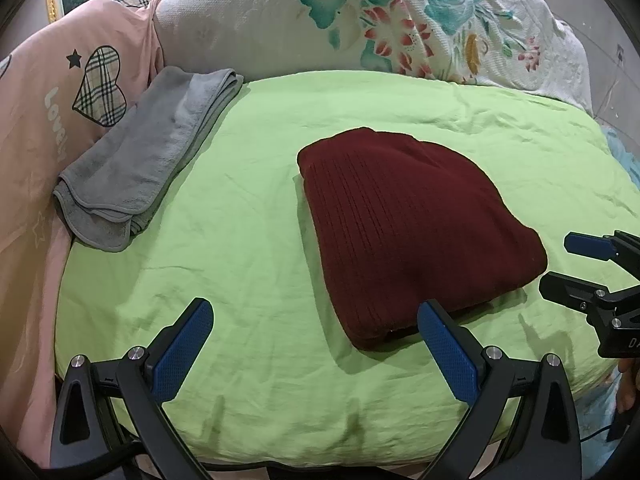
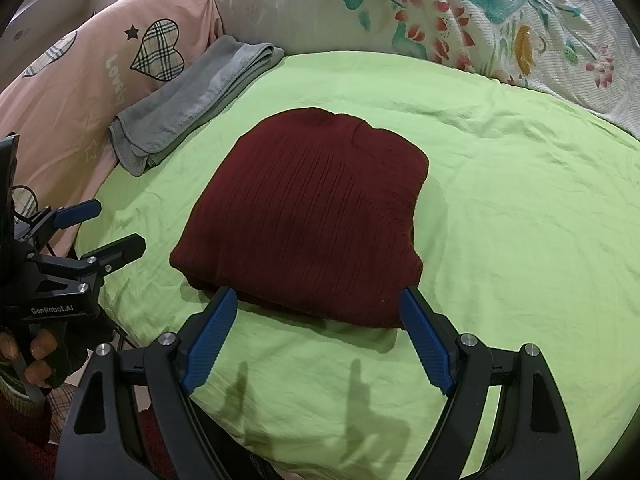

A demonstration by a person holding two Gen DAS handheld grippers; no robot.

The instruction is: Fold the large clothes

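A dark red ribbed knit garment (image 1: 412,232) lies folded into a compact rectangle on the green sheet (image 1: 248,256); it also shows in the right wrist view (image 2: 308,220). My left gripper (image 1: 316,324) is open and empty, above the sheet just left of the garment's near corner. My right gripper (image 2: 318,312) is open and empty, its fingertips at the garment's near edge. The right gripper also shows at the right edge of the left wrist view (image 1: 560,264), and the left gripper at the left of the right wrist view (image 2: 116,228).
A folded grey towel (image 1: 148,160) lies at the sheet's far left. A pink quilt with plaid hearts (image 1: 60,92) lies to the left. A white floral blanket (image 1: 360,20) is piled along the back.
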